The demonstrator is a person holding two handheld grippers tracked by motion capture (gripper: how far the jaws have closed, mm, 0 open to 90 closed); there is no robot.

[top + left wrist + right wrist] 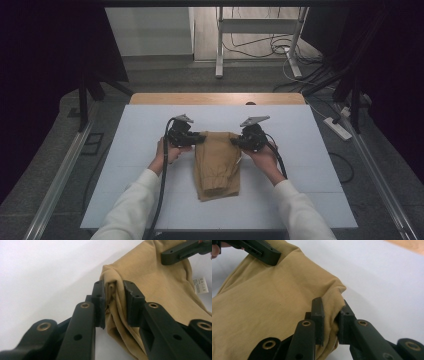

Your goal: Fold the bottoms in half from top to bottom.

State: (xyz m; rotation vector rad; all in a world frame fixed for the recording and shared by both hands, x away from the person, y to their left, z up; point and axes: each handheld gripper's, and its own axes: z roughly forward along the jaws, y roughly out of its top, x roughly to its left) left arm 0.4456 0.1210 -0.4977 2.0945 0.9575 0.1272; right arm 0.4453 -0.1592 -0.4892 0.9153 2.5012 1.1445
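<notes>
Sleeved forearms are entering over the table's (300, 125) near edge. Left gripper (200, 138) fingers are pinching the tan garment's (216, 162) far-left corner; right gripper (235, 141) fingers are pinching its far-right corner. Garment is hanging mid-table, white label (200, 285) showing.

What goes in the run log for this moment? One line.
left hand-held gripper: shut on folded tan cloth garment | right hand-held gripper: same | white table

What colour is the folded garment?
Tan, a mustard-khaki; the garment shows best in the right gripper view.
</notes>
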